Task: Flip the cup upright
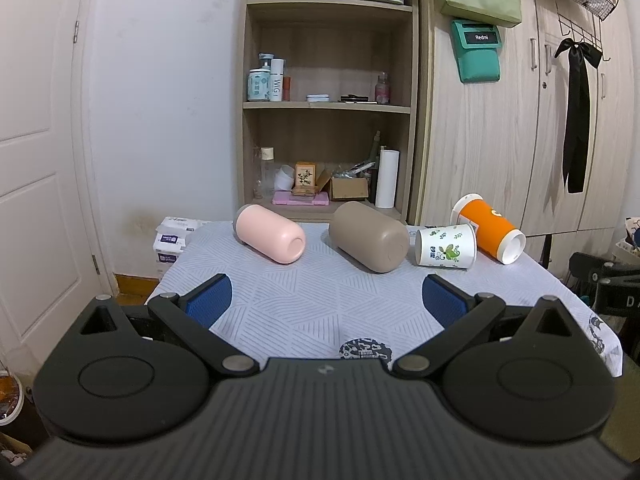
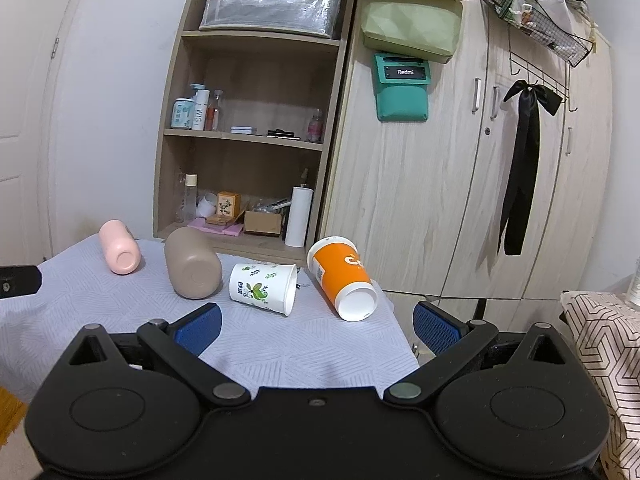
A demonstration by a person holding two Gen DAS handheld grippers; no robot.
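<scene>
Presently, along the bench's (image 1: pixel 280 308) far edge four cups, pink (image 1: pixel 269 237), brown (image 1: pixel 369 241), floral (image 2: pixel 264 288) and orange (image 2: pixel 342 282), lie sideways, while left gripper (image 1: pixel 326 300) and right gripper (image 2: pixel 316 326) hover wide and empty; approach step, next enclosing one cup.

**A bedroom corner around your workspace**

Ahead of you stands an open wooden shelf unit (image 1: pixel 326 92) against a white wall (image 1: pixel 160 100), with a pale wood-grain wardrobe (image 2: pixel 460 184) just beside it. A white panelled door (image 1: pixel 36 184) sits left; a black ribbon (image 2: pixel 520 168) hangs from wardrobe hooks.
</scene>
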